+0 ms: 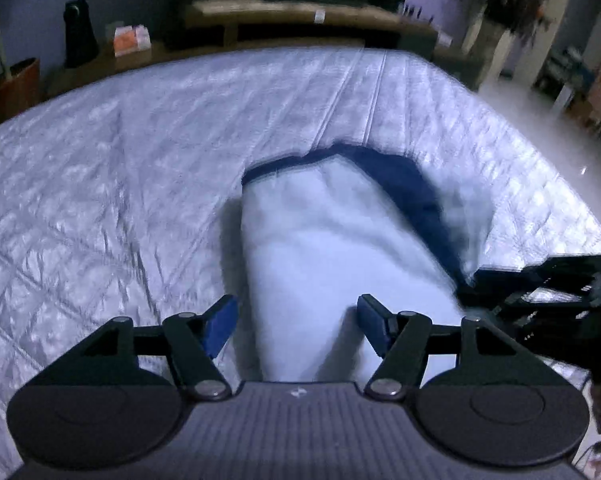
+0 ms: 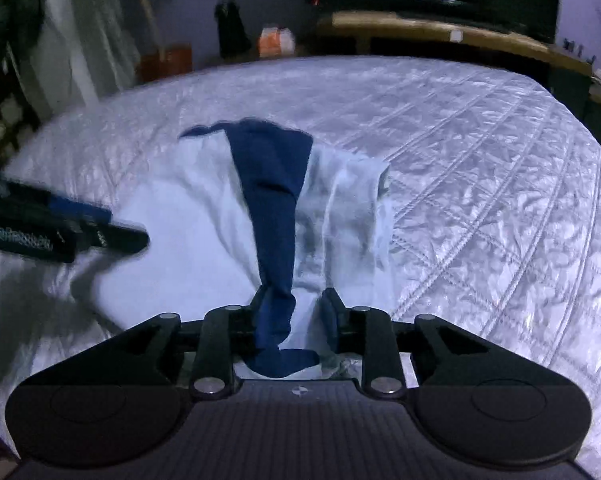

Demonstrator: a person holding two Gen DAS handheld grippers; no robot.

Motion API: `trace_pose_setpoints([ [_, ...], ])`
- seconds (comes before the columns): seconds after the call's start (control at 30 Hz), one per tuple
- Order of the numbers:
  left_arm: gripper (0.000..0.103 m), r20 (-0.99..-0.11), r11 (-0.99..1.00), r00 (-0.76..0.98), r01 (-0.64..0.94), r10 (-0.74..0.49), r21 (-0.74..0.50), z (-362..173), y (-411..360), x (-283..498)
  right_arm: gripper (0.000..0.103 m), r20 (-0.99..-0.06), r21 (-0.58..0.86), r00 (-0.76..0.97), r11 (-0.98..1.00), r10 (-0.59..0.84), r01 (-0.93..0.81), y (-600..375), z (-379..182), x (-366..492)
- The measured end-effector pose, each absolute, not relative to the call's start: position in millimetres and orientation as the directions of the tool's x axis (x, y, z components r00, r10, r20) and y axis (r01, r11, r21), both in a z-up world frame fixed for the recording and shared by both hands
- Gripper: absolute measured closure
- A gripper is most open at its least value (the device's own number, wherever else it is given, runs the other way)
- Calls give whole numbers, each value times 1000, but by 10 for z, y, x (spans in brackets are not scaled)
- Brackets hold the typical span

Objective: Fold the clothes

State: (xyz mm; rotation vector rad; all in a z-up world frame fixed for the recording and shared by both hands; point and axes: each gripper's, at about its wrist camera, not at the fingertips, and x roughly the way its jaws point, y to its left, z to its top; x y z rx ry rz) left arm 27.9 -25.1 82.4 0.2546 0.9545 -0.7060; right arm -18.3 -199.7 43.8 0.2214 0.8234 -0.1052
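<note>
A white garment with dark blue trim [image 1: 324, 248] lies on the quilted bed, stretched away from me. My left gripper [image 1: 296, 326] is open, its blue pads either side of the garment's near end, holding nothing. My right gripper [image 2: 294, 314] is shut on the garment's bunched blue and white cloth [image 2: 276, 208] and lifts it off the bed. The right gripper also shows at the right edge of the left wrist view [image 1: 548, 292]. The left gripper shows at the left of the right wrist view [image 2: 60, 228].
The quilted pale bed cover [image 1: 100, 184] fills both views. Beyond its far edge stand a wooden bench [image 1: 300, 16], a dark speaker [image 1: 80, 32], an orange box [image 1: 131, 39] and a potted plant [image 1: 12, 88]. Floor lies to the right [image 1: 540, 120].
</note>
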Motion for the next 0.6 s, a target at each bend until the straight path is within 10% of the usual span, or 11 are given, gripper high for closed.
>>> trace_pose_setpoints([
  [0.17,36,-822,778,382,618,-422,-113,840,-195,234,53,-762,119,644,964,-65,238,-1956,579,-204],
  [0.27,28,-841,801,370,588,-395,-118,895,-111,158,14,-773,210,633,927,-36,309,-1877,668,-392],
  [0.6,10,-857,884,410,456,-314,-105,1264,373,-450,13,-762,538,637,656,113,528,-1556,951,-1157],
])
